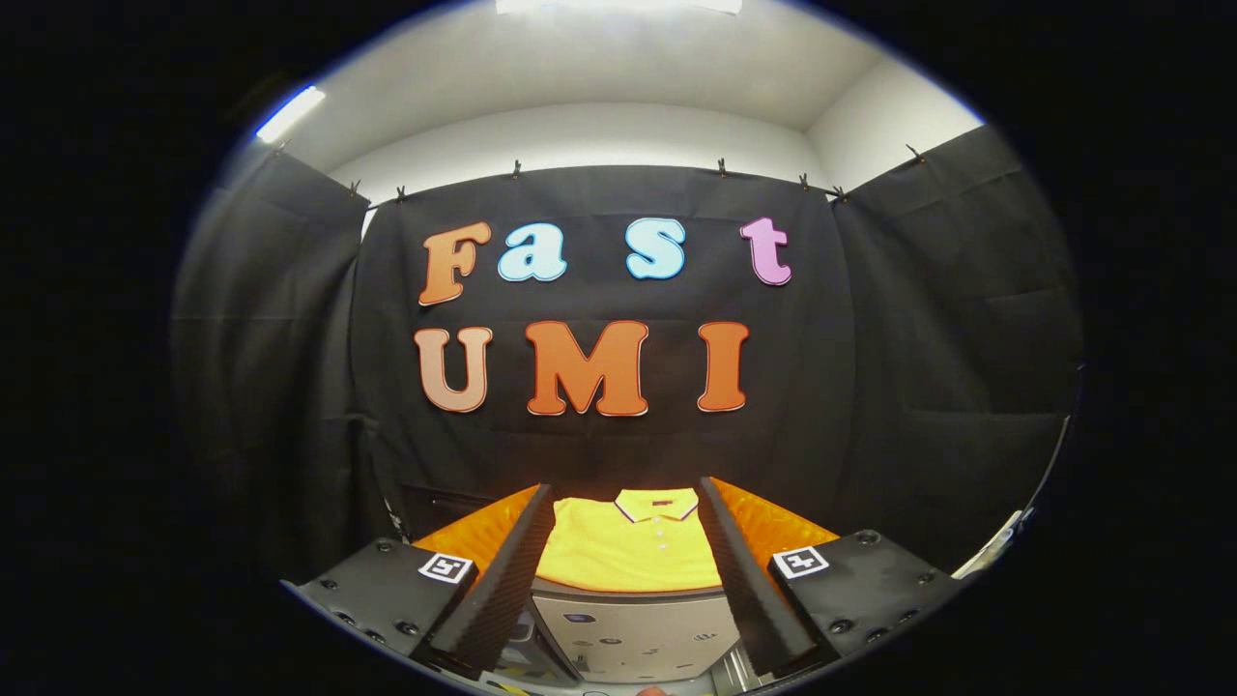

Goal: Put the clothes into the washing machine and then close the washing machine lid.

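The gripper (626,570) is released, its two ribbed fingers (503,580) spread wide with nothing between the pads; it holds no cloth.

The shirt (628,546), a yellow polo with a striped collar and a short dark placket, lies flat on an orange cloth (773,527) straight ahead, seen through the gap between the fingers and beyond their tips; it is apart from both fingers. Its collar points away from the gripper and its hem faces the gripper, so its long axis runs along the line of the fingers, not across it; the near hem is the closest edge to reach.

Just below the shirt, nearer the gripper, sits a pale grey panel (633,633) with small dark marks; I judge this to be part of the washing machine, though whether it is the lid, and whether that lid is up or down, I cannot tell.

The coming move, as I judge it, is a straight push forward and down onto the near hem, with the fingers then closing on a fold; no sideways shift seems called for, since the shirt is centred in the gap.

As for writing: each finger base carries a square black-and-white marker (445,567); the marks on the grey panel are too small to read; no brand shows on the shirt.
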A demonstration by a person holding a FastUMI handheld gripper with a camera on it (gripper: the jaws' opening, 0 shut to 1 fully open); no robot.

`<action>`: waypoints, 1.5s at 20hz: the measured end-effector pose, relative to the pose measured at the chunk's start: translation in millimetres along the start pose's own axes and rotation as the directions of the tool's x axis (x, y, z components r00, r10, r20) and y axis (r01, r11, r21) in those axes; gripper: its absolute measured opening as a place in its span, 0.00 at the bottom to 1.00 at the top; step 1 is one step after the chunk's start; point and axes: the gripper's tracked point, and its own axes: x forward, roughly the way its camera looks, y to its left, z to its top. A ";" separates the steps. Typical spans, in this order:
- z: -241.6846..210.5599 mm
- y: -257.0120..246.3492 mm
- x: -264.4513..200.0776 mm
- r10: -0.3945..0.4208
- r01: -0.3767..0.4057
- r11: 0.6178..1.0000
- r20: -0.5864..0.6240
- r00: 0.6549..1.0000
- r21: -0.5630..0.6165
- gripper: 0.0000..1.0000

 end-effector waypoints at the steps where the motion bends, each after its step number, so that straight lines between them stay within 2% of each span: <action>1: 0.8 0.9 0.0 -0.001 0.001 1.000 0.000 1.000 -0.001 0.97; 11: 7.6 10.9 -2.3 -0.047 0.047 0.998 0.029 0.998 -0.032 0.97; 16: -9.6 16.8 15.6 -0.046 0.046 0.998 -0.010 0.999 -0.036 0.97; 19: -23.7 11.3 42.6 -0.044 0.043 0.999 -0.043 0.998 -0.025 0.97; 23: -45.9 -1.0 98.3 -0.039 0.035 0.998 -0.077 0.996 -0.053 0.97; 30: -83.8 -26.0 193.2 -0.032 0.030 0.999 -0.140 0.990 -0.021 0.97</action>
